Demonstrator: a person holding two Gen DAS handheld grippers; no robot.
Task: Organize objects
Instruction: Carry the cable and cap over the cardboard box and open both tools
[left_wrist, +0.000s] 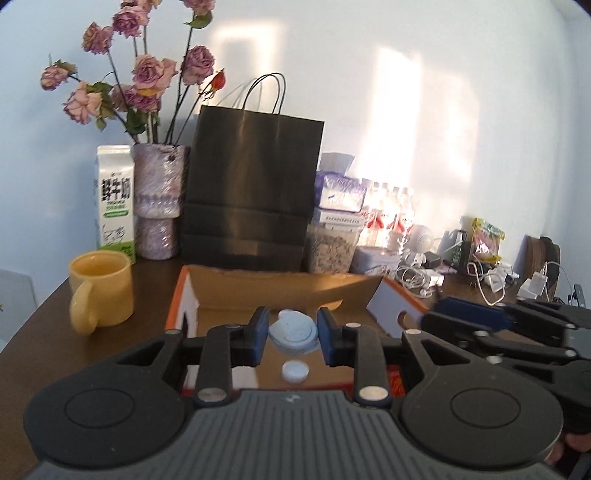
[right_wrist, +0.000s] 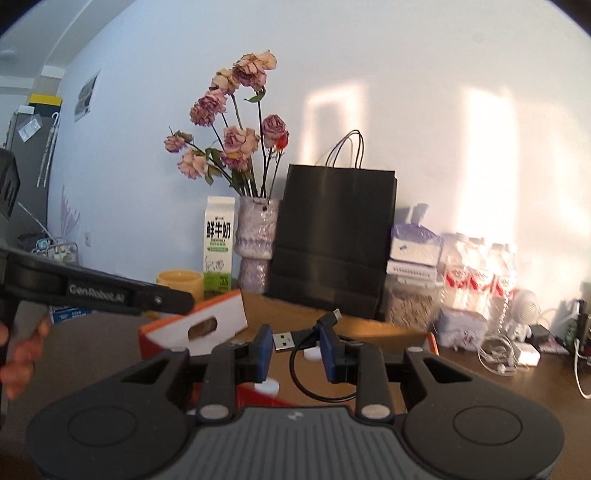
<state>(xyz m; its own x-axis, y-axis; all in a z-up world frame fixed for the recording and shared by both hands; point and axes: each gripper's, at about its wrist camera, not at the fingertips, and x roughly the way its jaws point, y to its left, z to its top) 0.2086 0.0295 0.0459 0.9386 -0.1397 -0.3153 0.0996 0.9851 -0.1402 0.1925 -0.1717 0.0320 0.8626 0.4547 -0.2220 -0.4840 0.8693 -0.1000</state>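
In the left wrist view my left gripper (left_wrist: 292, 318) is shut on a pale blue-grey round lid (left_wrist: 293, 332), held above an open cardboard box (left_wrist: 280, 286) with orange sides and white flaps. A white bottle cap (left_wrist: 294, 370) lies on the box floor below it. In the right wrist view my right gripper (right_wrist: 295, 334) is shut on a short black USB cable (right_wrist: 295, 373). Its metal plug (right_wrist: 283, 341) sits between the blue pads, and the loop hangs down over the same box (right_wrist: 207, 325). Each gripper shows at the edge of the other's view.
On the dark table, a yellow mug (left_wrist: 101, 291), milk carton (left_wrist: 114, 199), vase of dried roses (left_wrist: 159, 199) and black paper bag (left_wrist: 255, 192) stand behind the box. Water bottles (left_wrist: 388, 210), containers and tangled chargers (left_wrist: 491, 280) crowd the right. A hand (right_wrist: 22, 350) shows at left.
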